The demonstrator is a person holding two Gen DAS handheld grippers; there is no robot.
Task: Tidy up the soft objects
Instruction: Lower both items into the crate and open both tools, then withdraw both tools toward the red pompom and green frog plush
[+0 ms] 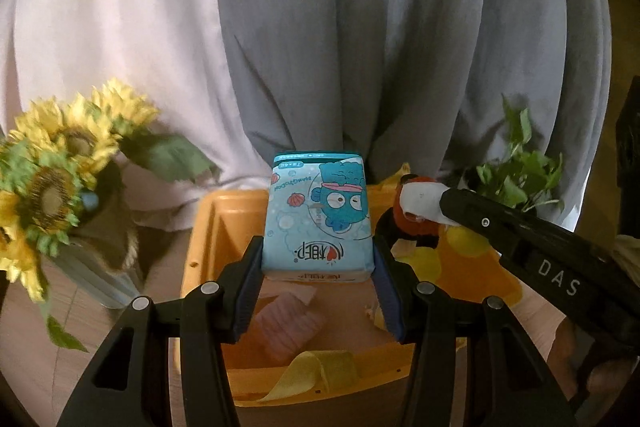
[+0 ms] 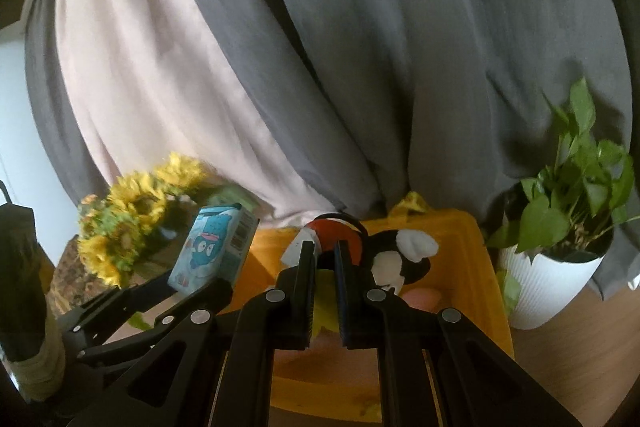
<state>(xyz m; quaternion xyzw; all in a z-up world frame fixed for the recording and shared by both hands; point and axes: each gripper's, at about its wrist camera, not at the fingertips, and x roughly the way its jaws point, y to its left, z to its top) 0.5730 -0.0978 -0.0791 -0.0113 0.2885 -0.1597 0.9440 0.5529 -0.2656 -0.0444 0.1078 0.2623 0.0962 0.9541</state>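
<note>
My left gripper (image 1: 318, 251) is shut on a blue tissue pack (image 1: 318, 215) with a cartoon fish, held above the orange bin (image 1: 208, 227). The pack also shows in the right wrist view (image 2: 214, 251), held by the left gripper (image 2: 200, 277). My right gripper (image 2: 324, 255) is shut on a black, white and red plush toy (image 2: 394, 259) over the same bin (image 2: 472, 247); in the left wrist view the right gripper (image 1: 420, 207) holds the toy (image 1: 416, 219). A pink folded cloth (image 1: 288, 323) and a yellow cloth (image 1: 316, 371) lie in the bin.
Artificial sunflowers (image 1: 60, 163) stand left of the bin, also seen in the right wrist view (image 2: 132, 211). A potted green plant in a white ribbed pot (image 2: 552, 267) stands right of it. Grey and pale curtains (image 1: 360, 27) hang behind. The surface is wood (image 2: 580, 347).
</note>
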